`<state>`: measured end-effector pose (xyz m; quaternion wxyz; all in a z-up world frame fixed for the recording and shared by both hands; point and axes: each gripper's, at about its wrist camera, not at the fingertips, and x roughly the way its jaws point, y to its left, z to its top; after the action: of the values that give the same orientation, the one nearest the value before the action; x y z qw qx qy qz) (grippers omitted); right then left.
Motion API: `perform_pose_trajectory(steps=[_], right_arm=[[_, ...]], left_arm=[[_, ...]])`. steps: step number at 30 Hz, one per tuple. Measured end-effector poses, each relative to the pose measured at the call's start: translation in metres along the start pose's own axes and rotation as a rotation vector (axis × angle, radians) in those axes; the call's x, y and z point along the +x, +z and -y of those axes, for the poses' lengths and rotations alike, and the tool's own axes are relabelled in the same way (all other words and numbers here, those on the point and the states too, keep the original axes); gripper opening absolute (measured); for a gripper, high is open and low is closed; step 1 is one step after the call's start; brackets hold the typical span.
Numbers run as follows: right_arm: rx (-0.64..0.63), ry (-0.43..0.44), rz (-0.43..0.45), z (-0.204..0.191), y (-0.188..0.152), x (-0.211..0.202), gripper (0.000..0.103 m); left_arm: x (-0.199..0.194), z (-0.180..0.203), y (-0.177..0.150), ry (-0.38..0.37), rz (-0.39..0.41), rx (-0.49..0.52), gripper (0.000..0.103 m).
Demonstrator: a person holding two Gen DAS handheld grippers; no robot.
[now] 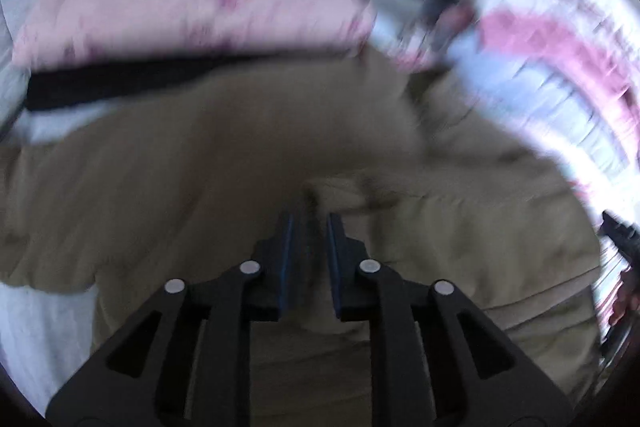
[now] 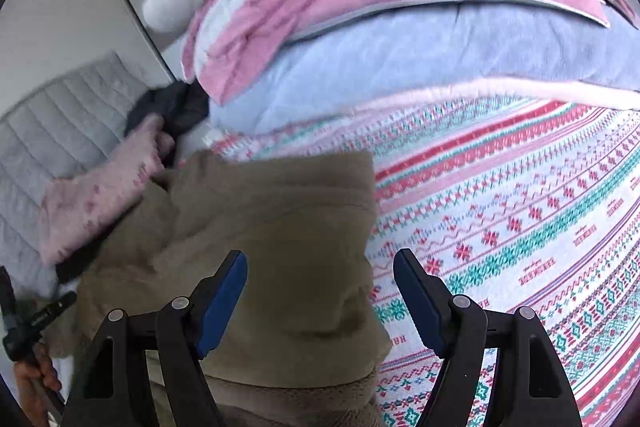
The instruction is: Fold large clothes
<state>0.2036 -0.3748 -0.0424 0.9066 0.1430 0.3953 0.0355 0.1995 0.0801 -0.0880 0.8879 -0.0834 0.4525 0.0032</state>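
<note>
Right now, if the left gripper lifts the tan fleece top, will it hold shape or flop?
The tan fleece top will probably flop: it lies in soft folds and bunches at the left gripper. Its thick pile suggests bulk and decent grip. Parts lying on the patterned bedspread may drag.

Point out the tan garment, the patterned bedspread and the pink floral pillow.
tan garment (image 2: pixel 280 227): right wrist view, middle of its folded top layer.
patterned bedspread (image 2: pixel 520 219): right wrist view, bare striped part right of the garment.
pink floral pillow (image 1: pixel 180 11): left wrist view, its broad top face.

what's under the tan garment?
The tan garment lies on the patterned bedspread, which shows along its right edge. Anything else beneath is covered by the cloth.
</note>
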Motion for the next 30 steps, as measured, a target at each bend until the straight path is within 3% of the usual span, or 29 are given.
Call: perform_pose_trajectory(steps=[2, 3, 5, 8, 10, 11, 12, 13, 14, 16, 18, 20, 24, 25, 28, 30], right_arm=[[-0.019, -0.010, -0.044, -0.001, -0.005, 0.013, 0.077], [-0.020, -0.008, -0.054, 0.001, -0.008, 0.014, 0.077], [-0.026, -0.011, -0.065, 0.001, -0.010, 0.018, 0.077], [-0.032, -0.027, -0.064, -0.005, -0.010, 0.024, 0.077], [-0.046, -0.045, -0.048, -0.009, -0.010, 0.021, 0.077], [-0.064, -0.057, -0.037, -0.013, -0.010, 0.019, 0.077], [-0.076, -0.065, -0.027, -0.015, -0.011, 0.016, 0.077], [-0.096, -0.077, -0.009, -0.020, -0.011, 0.013, 0.077], [-0.114, -0.084, 0.006, -0.024, -0.011, 0.012, 0.077], [-0.158, -0.091, 0.045, -0.033, -0.010, 0.005, 0.077], [-0.180, -0.097, 0.070, -0.040, -0.009, 0.003, 0.077], [-0.187, -0.093, 0.086, -0.046, -0.008, 0.002, 0.077], [-0.245, -0.082, 0.061, -0.059, -0.013, 0.007, 0.077], [-0.270, -0.094, 0.036, -0.063, -0.017, 0.015, 0.077], [-0.358, -0.198, -0.046, -0.070, -0.033, 0.043, 0.077], [-0.406, -0.244, -0.038, -0.078, -0.038, 0.046, 0.077]], left_arm=[[0.003, -0.010, -0.002, -0.057, 0.000, -0.052, 0.028], [0.002, -0.013, 0.001, -0.115, 0.003, -0.082, 0.049], [0.004, -0.017, 0.005, -0.235, -0.011, -0.136, 0.067], [0.014, -0.004, 0.014, -0.241, -0.044, -0.100, 0.067], [0.026, 0.007, 0.017, -0.207, -0.060, -0.047, 0.042], [0.028, 0.014, 0.017, -0.199, -0.061, -0.025, 0.013], [0.023, 0.017, 0.018, -0.169, -0.034, -0.010, 0.008], [0.013, 0.021, 0.019, -0.156, 0.013, 0.003, 0.008], [-0.005, 0.020, 0.018, -0.195, 0.106, -0.002, 0.008], [-0.016, 0.015, 0.019, -0.179, 0.159, -0.016, 0.011], [-0.010, 0.013, 0.021, -0.044, 0.133, -0.007, 0.027], [-0.006, 0.009, 0.021, 0.073, 0.118, -0.010, 0.033], [-0.013, 0.007, 0.008, -0.072, 0.159, -0.018, 0.054], [-0.007, 0.011, 0.006, -0.068, 0.140, -0.004, 0.055], [0.033, 0.020, -0.011, -0.060, -0.036, 0.053, 0.056], [0.032, 0.009, -0.016, -0.095, -0.042, -0.010, 0.065]])
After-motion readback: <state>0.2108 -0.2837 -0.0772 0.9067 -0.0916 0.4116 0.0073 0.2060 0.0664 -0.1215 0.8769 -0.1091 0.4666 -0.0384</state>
